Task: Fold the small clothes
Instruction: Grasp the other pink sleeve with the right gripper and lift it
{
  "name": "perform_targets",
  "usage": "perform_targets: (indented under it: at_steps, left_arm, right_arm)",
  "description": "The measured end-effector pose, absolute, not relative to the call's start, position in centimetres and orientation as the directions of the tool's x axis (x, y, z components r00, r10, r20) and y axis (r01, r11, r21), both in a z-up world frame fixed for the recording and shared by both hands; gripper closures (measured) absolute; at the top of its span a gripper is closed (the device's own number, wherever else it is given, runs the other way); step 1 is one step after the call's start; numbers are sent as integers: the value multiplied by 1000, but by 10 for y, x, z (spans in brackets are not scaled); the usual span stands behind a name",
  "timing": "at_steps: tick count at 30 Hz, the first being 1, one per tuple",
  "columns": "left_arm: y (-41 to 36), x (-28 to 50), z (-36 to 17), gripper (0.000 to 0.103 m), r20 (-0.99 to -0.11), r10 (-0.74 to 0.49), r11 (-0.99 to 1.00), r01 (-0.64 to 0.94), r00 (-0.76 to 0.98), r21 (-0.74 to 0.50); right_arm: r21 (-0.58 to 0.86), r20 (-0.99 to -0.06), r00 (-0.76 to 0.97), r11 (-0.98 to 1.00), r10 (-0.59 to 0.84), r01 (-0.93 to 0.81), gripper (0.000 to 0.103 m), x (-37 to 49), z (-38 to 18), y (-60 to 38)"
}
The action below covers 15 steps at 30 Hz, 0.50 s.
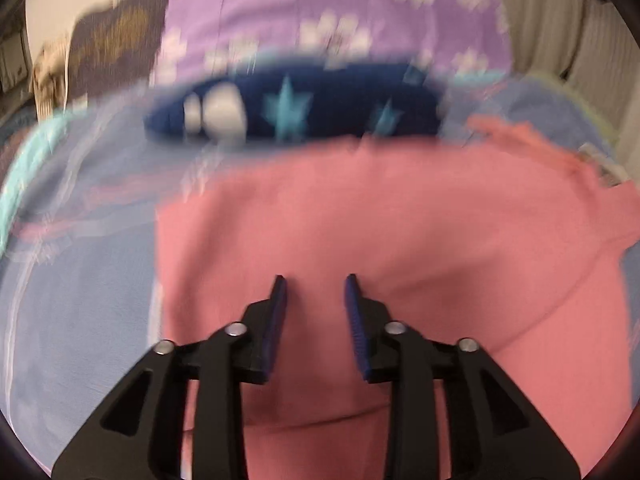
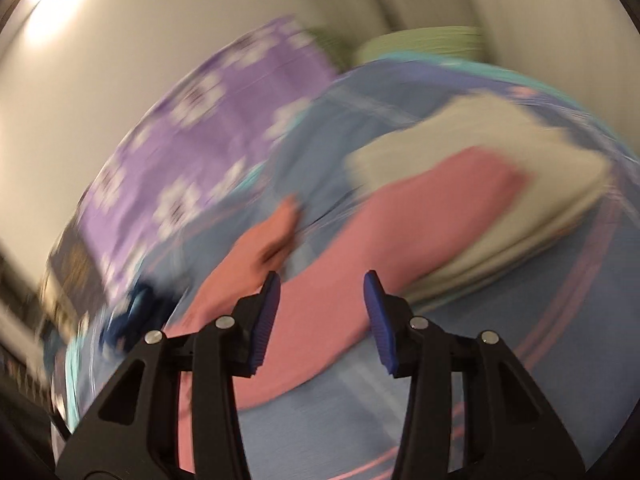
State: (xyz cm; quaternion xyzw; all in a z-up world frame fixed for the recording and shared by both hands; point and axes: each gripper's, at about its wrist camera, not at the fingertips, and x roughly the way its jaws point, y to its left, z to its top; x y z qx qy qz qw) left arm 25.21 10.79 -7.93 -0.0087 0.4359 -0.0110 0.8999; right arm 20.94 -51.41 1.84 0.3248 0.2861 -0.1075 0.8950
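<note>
Jaws parted — both grippers over pink garment point(image 1: 400, 220).

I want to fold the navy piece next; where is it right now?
In the left wrist view, the navy star-print garment lies at upper centre on the blue sheet, just beyond the pink garment and before the purple flowered fabric.

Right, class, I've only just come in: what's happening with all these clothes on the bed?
A person holds a two-finger tool in each hand, folding small clothes on a blue sheet. Both the left tool and right tool are open over a pink garment, gripping nothing. A folded cream pile lies beyond it; a navy starred piece waits. The pictures are motion-blurred.
</note>
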Motion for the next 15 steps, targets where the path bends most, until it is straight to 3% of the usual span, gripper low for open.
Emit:
perform_targets:
  at_steps: [6, 11, 13, 15]
  left_arm:
    - [111, 244, -79, 68, -762, -45, 999, 11, 646, -50]
    - [104, 244, -79, 68, -761, -7, 1000, 11, 648, 0]
    - [105, 244, -79, 68, -761, -12, 1000, 11, 649, -6]
    - [107, 244, -79, 68, -760, -20, 1000, 11, 649, -17]
  right_arm:
    - [639, -596, 803, 607, 1, 473, 55, 198, -11, -590]
    - [635, -612, 791, 582, -24, 508, 55, 207, -23, -598]
    - [629, -618, 785, 577, -34, 520, 58, 213, -27, -599]
    - [602, -630, 775, 599, -51, 529, 77, 221, -28, -596]
